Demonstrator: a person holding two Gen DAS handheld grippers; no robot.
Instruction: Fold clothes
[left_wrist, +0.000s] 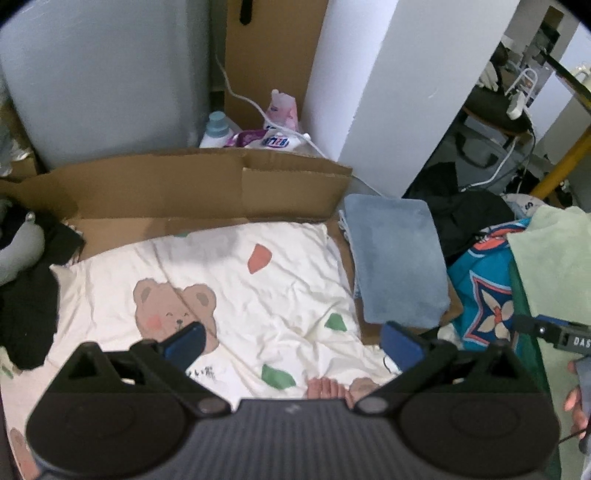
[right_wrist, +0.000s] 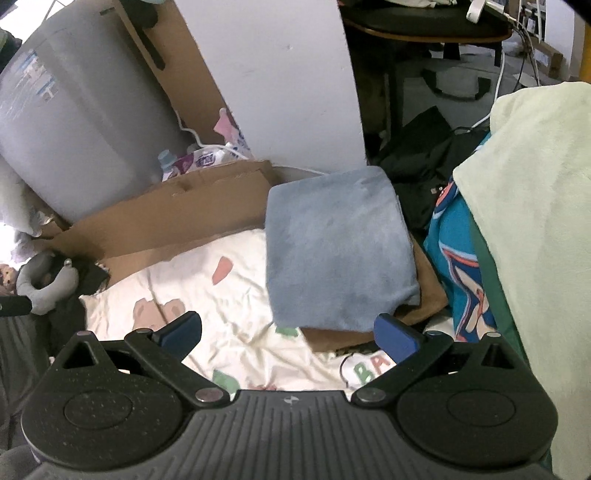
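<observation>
Here, item by item:

- Folded blue garment (right_wrist: 338, 247): a neat rectangle resting on a brown cardboard sheet (right_wrist: 177, 218), right of the work area. Its long axis runs from near to far. It looks finished.
- Pale green garment (right_wrist: 535, 206): piled high at the far right with a teal patterned cloth (right_wrist: 454, 258) beneath it, both unfolded. By my reckoning these are the next candidates.
- Right claw (right_wrist: 288, 334): fingers spread wide, nothing between them, hovering just short of the blue garment's near edge. The green pile lies to its right, so this hand is the nearer one.
- Left claw (left_wrist: 291, 343): fingers apart and empty, over the cream bear-print sheet (left_wrist: 229, 288). The blue garment lies to its right.
- Black clothing (left_wrist: 26, 302): heaped at the left edge of the sheet.
- Bare toes (left_wrist: 325, 387): just showing at the sheet's near edge.
- White pillar (left_wrist: 388, 92): far side, behind the cardboard.
</observation>
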